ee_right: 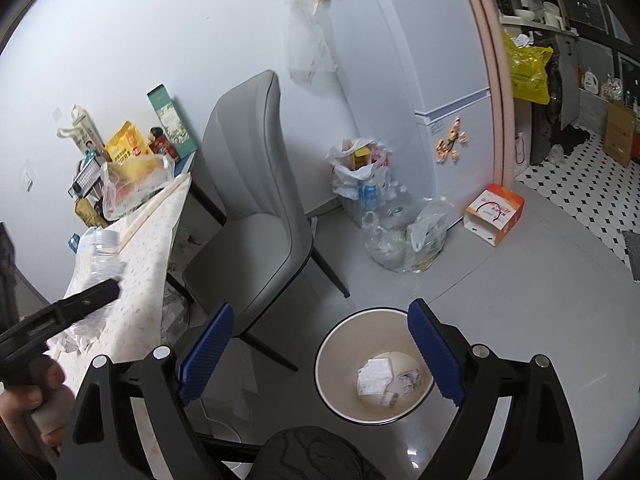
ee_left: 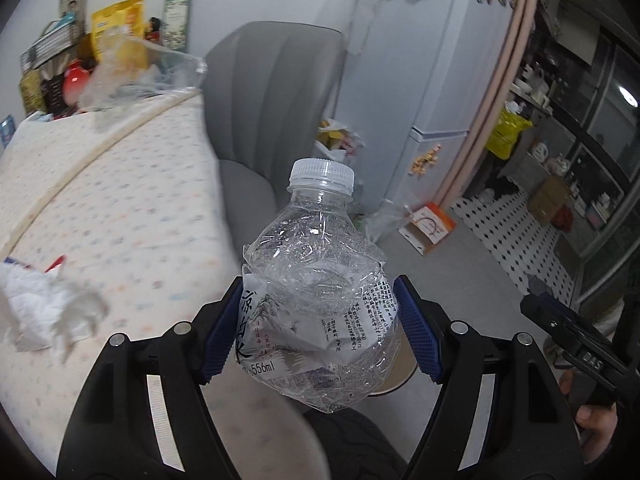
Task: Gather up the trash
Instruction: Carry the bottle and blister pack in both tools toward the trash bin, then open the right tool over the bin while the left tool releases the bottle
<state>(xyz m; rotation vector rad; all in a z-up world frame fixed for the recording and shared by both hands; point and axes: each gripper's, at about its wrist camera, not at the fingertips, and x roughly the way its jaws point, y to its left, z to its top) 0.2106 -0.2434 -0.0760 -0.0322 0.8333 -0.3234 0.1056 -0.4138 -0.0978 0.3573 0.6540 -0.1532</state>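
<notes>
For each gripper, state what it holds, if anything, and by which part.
Left gripper grips the crushed bottle across its labelled lower body. Right gripper is open, holding nothing.

A table (ee_left: 132,184) draped in a pale cloth dotted with small coloured marks carries a crumpled white tissue (ee_left: 44,308) near its front edge and a clear plastic bag (ee_left: 132,76) at the far end. On the grey floor (ee_right: 520,280) stands a round cream wastebasket (ee_right: 340,344) beside an orange-and-white cardboard box (ee_right: 494,212).
</notes>
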